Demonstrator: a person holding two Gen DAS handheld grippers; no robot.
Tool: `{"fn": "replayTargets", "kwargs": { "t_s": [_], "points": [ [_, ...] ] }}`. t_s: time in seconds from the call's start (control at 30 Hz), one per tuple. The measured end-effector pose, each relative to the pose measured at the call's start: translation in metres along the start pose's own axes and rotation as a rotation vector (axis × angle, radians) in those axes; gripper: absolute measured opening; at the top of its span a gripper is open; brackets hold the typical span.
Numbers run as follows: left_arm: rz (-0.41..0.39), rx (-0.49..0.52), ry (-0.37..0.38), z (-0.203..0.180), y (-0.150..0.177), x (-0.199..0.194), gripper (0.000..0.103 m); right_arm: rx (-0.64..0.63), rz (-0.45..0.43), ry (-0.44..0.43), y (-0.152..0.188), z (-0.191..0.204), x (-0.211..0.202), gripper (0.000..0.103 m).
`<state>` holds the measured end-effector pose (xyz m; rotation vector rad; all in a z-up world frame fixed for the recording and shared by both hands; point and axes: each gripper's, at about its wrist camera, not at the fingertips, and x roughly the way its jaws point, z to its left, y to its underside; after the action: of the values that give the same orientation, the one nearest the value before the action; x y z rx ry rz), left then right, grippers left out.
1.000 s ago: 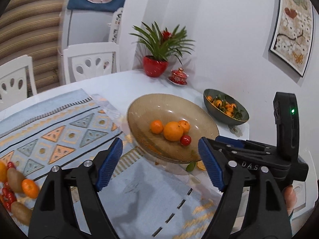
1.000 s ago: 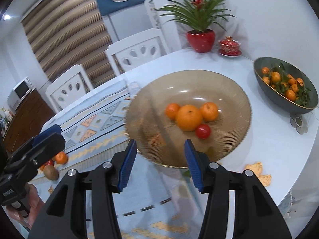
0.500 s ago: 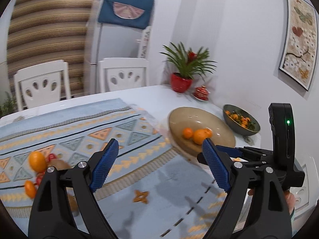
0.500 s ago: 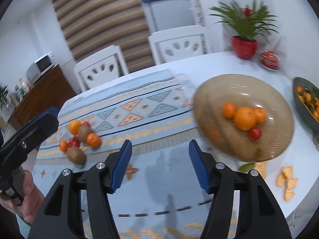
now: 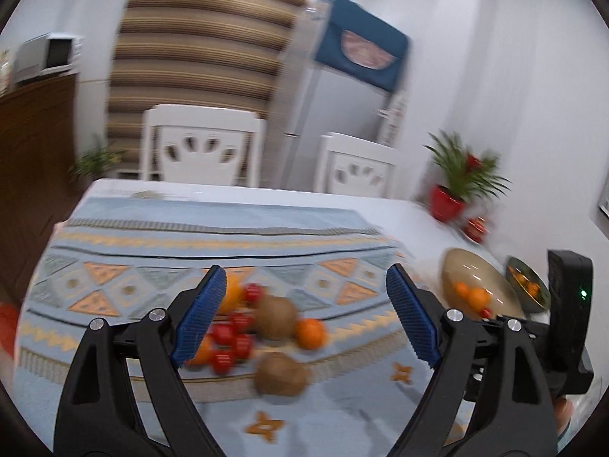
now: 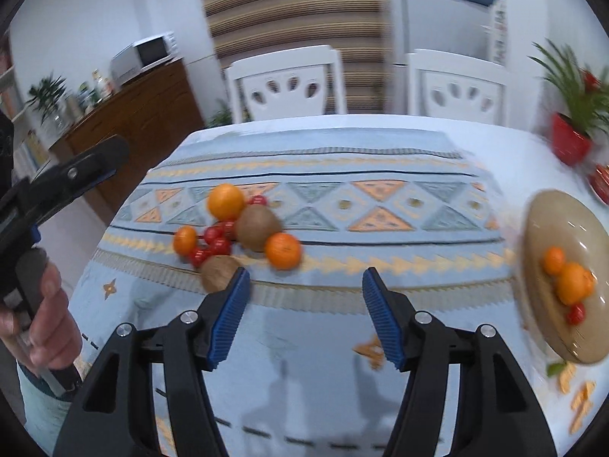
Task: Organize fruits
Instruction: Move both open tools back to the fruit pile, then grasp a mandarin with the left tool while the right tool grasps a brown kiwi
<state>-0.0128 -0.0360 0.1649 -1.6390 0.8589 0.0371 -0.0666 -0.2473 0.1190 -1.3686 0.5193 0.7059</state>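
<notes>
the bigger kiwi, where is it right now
In the right wrist view the bigger kiwi lies left of centre on the patterned cloth, between the large orange and a smaller one.

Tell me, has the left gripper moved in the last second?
Yes. The left gripper has swung left: the brown glass bowl it faced now sits at the far right, and the fruit pile lies between its open jaws.

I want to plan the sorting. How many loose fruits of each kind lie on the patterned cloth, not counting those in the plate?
Orange citrus fruits: 3
Brown kiwis: 2
Small red fruits: 5 (blurred, so approximate)
Total: 10
</notes>
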Motion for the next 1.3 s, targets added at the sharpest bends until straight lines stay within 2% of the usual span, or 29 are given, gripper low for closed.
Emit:
{"fn": "replayTargets", "kwargs": {
  "t_s": [0.17,0.23,0.37,0.5,0.53,0.67,0.8,1.0,1.3],
  "points": [
    [0.017,-0.072,-0.076,0.053,0.008,0.009,0.086,-0.028,0.019,-0.095,-0.005,0.021,0.036,0.061],
    [0.038,-0.097,-0.108,0.073,0.015,0.019,0.086,-0.047,0.014,-0.127,-0.002,0.028,0.052,0.065],
    [0.084,-0.146,-0.131,0.102,0.032,0.037,0.085,-0.063,0.012,-0.201,0.006,0.036,0.077,0.070],
    [0.113,-0.188,-0.126,0.119,0.047,0.054,0.085,-0.077,0.010,-0.233,0.008,0.044,0.088,0.071],
    [0.119,-0.197,-0.117,0.122,0.051,0.058,0.085,-0.082,0.002,-0.237,0.008,0.045,0.089,0.074],
    [0.174,-0.222,-0.123,0.129,0.063,0.075,0.085,-0.079,-0.027,-0.253,0.012,0.044,0.092,0.078],
    [0.192,-0.197,-0.165,0.126,0.066,0.081,0.085,-0.067,0.002,-0.262,0.017,0.044,0.102,0.078],
    [0.212,-0.174,-0.183,0.121,0.068,0.087,0.085,-0.116,0.032,-0.212,0.025,0.054,0.111,0.078],
    [0.245,-0.161,-0.189,0.117,0.072,0.095,0.083,-0.143,0.061,-0.193,0.027,0.059,0.120,0.078]
  ]
}}
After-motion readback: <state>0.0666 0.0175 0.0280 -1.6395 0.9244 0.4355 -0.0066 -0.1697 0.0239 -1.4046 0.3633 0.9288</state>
